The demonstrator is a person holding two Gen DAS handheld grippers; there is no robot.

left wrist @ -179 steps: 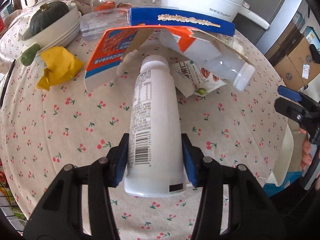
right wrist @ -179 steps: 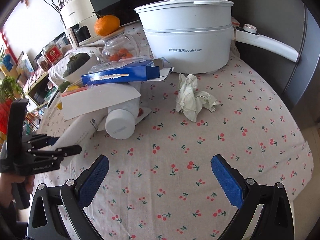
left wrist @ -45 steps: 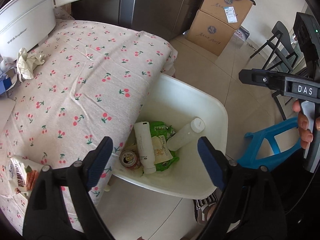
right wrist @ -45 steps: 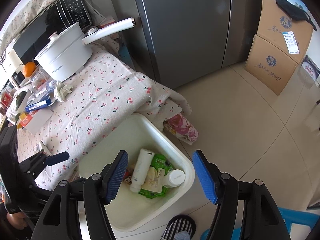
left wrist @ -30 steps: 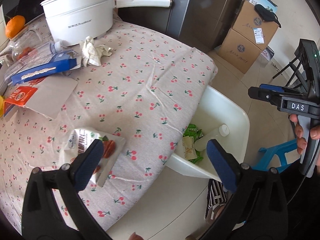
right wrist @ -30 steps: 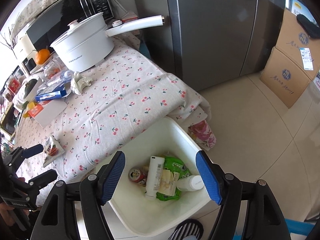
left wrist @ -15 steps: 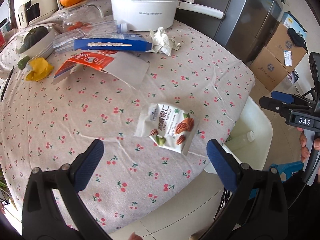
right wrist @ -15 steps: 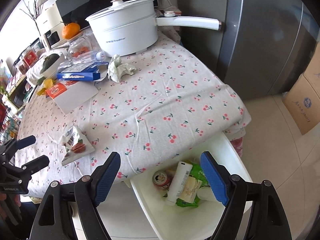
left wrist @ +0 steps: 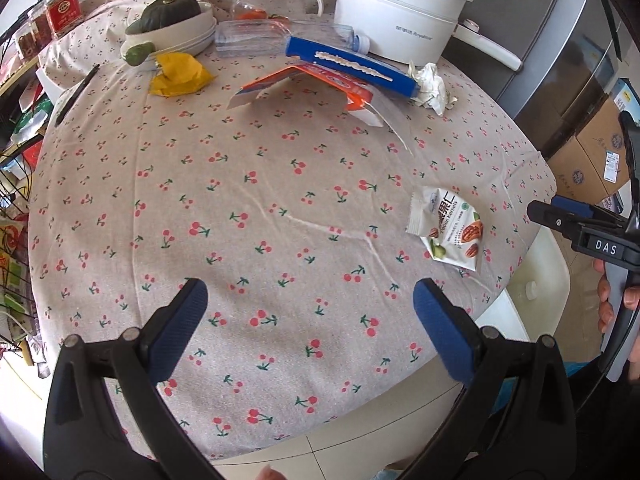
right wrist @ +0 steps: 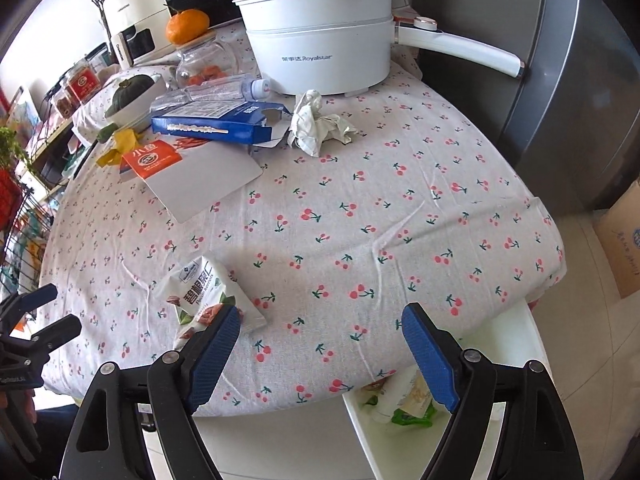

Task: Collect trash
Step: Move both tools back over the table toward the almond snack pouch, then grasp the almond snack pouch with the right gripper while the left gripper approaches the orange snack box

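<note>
**Q:** With both tools empty over the table, which item gets logged as next pick?

**A:** The nut packet (right wrist: 204, 296). Right wrist view: it lies flat on the cherry tablecloth (right wrist: 360, 208) at about 9 o'clock of the right gripper (right wrist: 320, 344), its lower corner hidden behind that gripper's left finger. Right gripper released, jaws wide, nothing between them. Left gripper (left wrist: 310, 320) likewise released and empty; packet sits at its 2 o'clock, well apart.

**Q:** Approach notes?

**A:** Judgement only: use the right tool, it is nearer. Shift toward 9 o'clock until the packet is centred between the pads, then descend. Foil is thin and flat, so pinch across a puffed edge or a raised corner rather than pressing down on the cloth; otherwise the fabric may get caught too.

**Q:** Destination?

**A:** White bin (right wrist: 516, 320) on the floor at 5 o'clock, partly under the table edge, wrappers already inside. Remaining trash near the pot (right wrist: 320, 52): crumpled tissue (right wrist: 316, 128), blue box (right wrist: 216, 124), orange carton (right wrist: 188, 172), clear bottle (right wrist: 216, 90).
</note>
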